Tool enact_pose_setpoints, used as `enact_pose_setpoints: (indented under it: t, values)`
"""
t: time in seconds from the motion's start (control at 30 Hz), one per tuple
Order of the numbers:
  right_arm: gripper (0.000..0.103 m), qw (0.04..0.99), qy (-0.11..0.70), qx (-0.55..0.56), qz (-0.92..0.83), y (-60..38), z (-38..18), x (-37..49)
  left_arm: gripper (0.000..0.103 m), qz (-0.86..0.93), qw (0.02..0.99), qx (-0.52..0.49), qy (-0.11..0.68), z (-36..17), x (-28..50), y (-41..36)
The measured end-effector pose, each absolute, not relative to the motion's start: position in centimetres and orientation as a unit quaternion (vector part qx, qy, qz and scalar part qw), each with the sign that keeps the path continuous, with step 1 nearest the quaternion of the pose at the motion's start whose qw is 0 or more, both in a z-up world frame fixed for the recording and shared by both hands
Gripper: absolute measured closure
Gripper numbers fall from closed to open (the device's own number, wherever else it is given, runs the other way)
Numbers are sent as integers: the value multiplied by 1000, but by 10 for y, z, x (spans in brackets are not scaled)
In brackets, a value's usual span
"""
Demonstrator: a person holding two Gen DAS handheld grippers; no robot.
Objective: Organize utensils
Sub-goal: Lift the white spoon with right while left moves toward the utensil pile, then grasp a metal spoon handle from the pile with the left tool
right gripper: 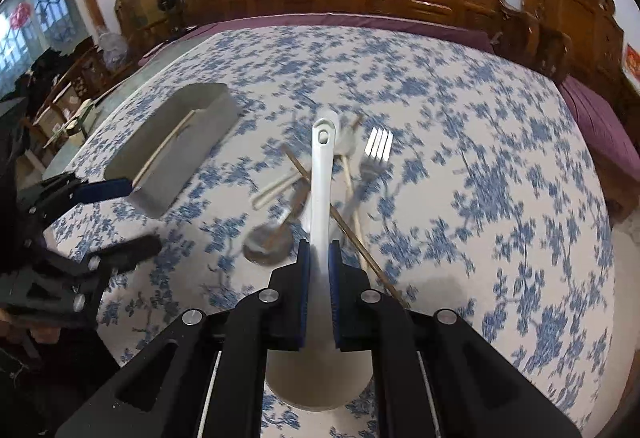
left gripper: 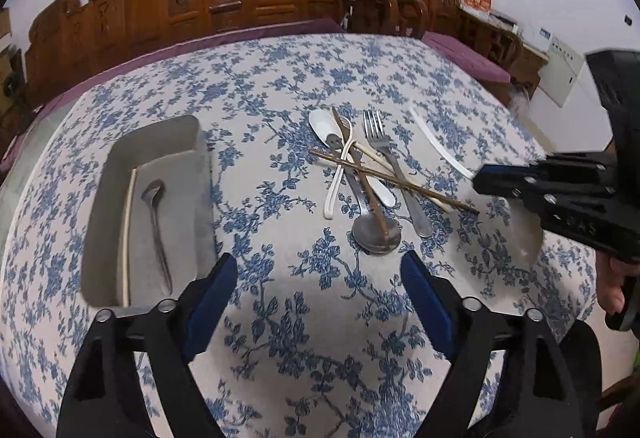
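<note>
Right hand-held gripper (right gripper: 319, 254): blue-padded fingers (right gripper: 303, 278) closed on the handle of a white plastic ladle-style spoon (right gripper: 322, 173), whose bowl sits behind the fingers toward the camera and whose handle, with a hanging slot at its tip, points away above the counter (right gripper: 500, 141) with its blue floral cloth. Left hand-held gripper (left gripper: 319, 272): fingers spread wide, holding nothing, hovering over bare cloth near the pile. Utensil pile, centre of counter: a metal fork (left gripper: 390, 157), a large metal spoon (left gripper: 370, 226), a white ceramic spoon (left gripper: 326, 129), a thin white utensil (left gripper: 338, 177) and crossed brown chopsticks (left gripper: 400, 179). Grey organizer tray (left gripper: 104, 197), left of the pile and apart from it: contains one small metal spoon (left gripper: 154, 205) and a pale chopstick (left gripper: 127, 238) along the divider.
</note>
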State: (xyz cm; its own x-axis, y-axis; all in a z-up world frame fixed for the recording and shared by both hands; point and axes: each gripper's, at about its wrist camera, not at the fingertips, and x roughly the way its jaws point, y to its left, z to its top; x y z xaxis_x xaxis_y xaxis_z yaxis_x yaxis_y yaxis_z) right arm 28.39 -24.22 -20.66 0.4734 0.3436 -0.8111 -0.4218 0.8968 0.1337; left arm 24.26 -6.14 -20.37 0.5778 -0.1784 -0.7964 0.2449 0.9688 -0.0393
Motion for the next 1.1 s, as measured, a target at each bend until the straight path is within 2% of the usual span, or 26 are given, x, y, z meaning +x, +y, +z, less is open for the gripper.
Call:
enact_pose_setpoints:
  t: [0.1, 0.2, 0.43, 0.83, 1.07, 1.1]
  values:
    - [92, 856, 467, -32, 220, -252, -218, 282, 34, -120, 880, 43, 457, -212, 258, -70]
    - [92, 856, 467, -27, 219, -258, -223, 280, 38, -120, 874, 48, 468, -219, 276, -77]
    - [92, 858, 464, -20, 218, -271, -223, 282, 40, -115, 865, 40, 486, -229, 315, -91]
    - [92, 861, 469, 4, 197, -299, -225, 292, 40, -93, 846, -71, 521, -242, 358, -113]
    - [92, 858, 473, 14, 198, -303, -228, 294, 58, -54, 831, -104, 544, -253, 374, -118]
    - [92, 858, 474, 16, 199, -303, -228, 294, 64, -53, 830, -108, 545, -253, 375, -118]
